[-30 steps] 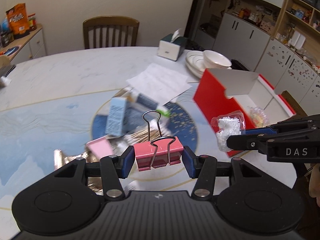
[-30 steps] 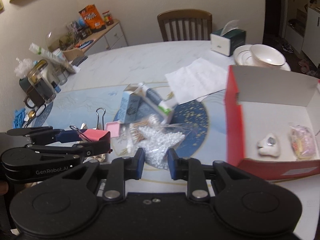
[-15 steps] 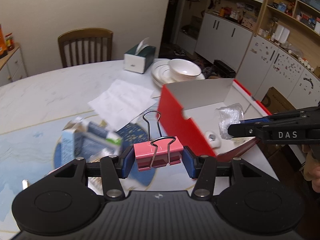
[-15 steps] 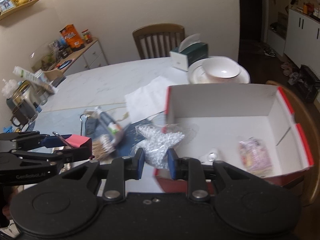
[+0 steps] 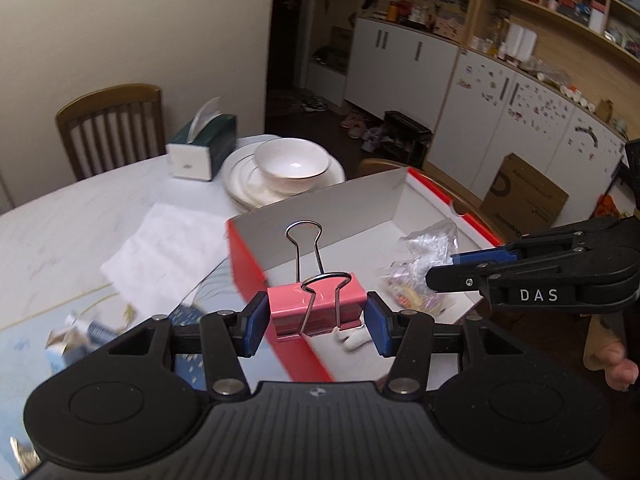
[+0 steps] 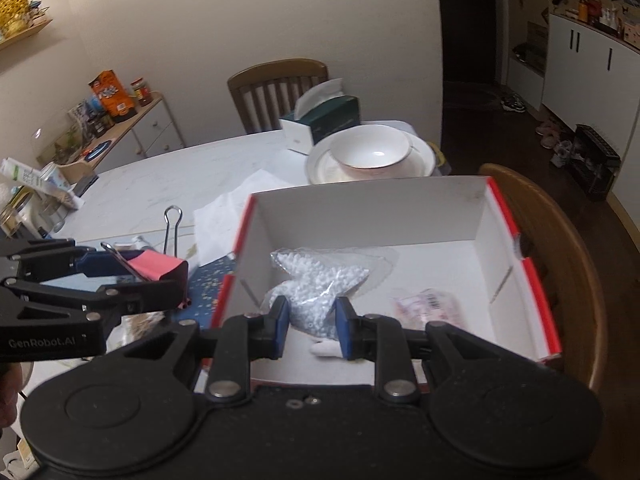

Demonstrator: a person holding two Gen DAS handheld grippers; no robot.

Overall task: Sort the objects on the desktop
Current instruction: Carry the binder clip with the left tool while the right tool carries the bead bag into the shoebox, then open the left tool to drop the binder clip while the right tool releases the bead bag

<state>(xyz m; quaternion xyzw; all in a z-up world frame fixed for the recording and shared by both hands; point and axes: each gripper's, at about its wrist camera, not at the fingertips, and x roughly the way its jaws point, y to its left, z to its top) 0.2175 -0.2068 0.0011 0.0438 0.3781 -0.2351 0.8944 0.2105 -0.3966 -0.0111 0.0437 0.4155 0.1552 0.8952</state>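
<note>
My left gripper [image 5: 316, 318] is shut on a pink binder clip [image 5: 316, 308] and holds it over the near left wall of the red box [image 5: 250, 264]. My right gripper [image 6: 311, 322] is shut on a clear bag of white beads [image 6: 316, 280] and holds it above the white inside of the red box [image 6: 432, 216]. In the left wrist view the bag [image 5: 428, 244] hangs at the right gripper's tips [image 5: 440, 276]. A pink packet [image 6: 428, 308] and a small white object [image 6: 326, 348] lie in the box. The left gripper with the clip [image 6: 156, 264] shows at left.
A bowl on stacked plates [image 6: 372, 156] and a green tissue box [image 6: 324, 122] stand behind the red box. White paper [image 5: 168, 244] lies left of it. A small carton [image 5: 80, 340] lies on the blue mat. Wooden chairs [image 6: 556, 248] stand at the table's edges.
Both grippers have moved right, from over the pile on the blue mat to over the red box, each still holding its object. The bag now hangs inside the box's outline.
</note>
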